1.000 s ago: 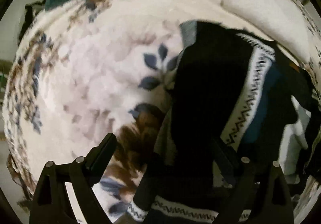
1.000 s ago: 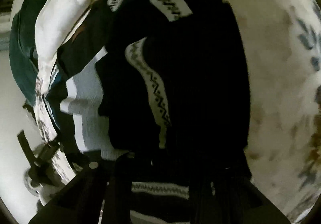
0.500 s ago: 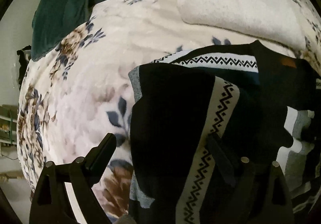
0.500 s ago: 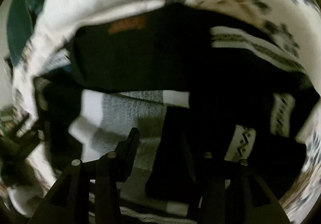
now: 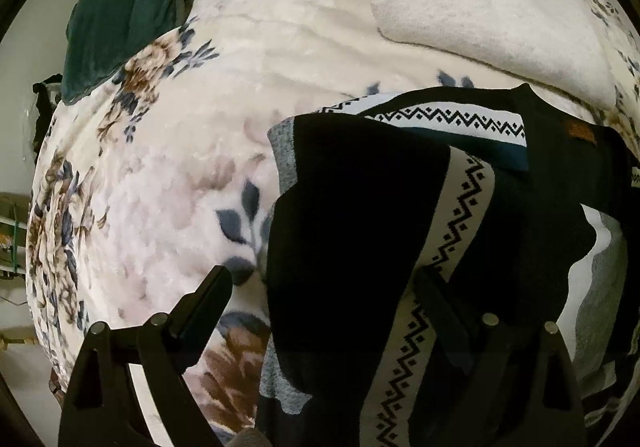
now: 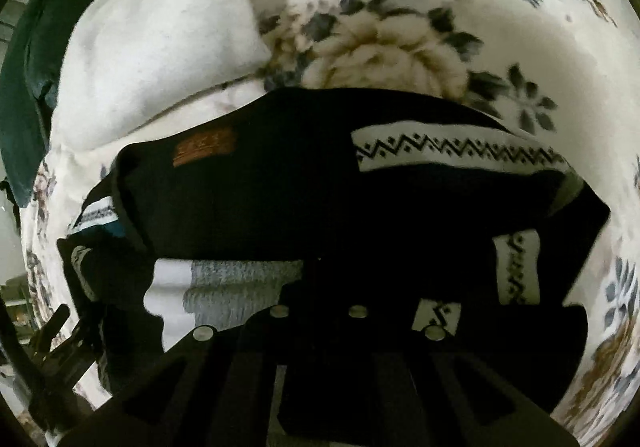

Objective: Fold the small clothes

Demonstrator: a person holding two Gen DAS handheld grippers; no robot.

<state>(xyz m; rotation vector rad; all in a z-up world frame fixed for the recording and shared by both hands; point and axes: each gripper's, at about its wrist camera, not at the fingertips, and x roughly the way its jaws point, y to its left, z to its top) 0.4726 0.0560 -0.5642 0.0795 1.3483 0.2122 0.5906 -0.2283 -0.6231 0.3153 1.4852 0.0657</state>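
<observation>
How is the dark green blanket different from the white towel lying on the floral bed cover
The dark green blanket is deep green and smooth with a slight sheen; the white towel is off-white with a nubbly, matte surface. The blanket lies bunched in loose folds at the bed's far edge, while the towel lies flatter as a neat block with straight edges, next to the black patterned sweater. Both are plain, without any print, and rest on the floral bed cover.

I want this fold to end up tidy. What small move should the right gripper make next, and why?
Probably nothing big: the right gripper is shut low over the black patterned sweater; whether it pinches cloth is hidden. The left gripper is open, so closing it on the near edge seems next.
</observation>
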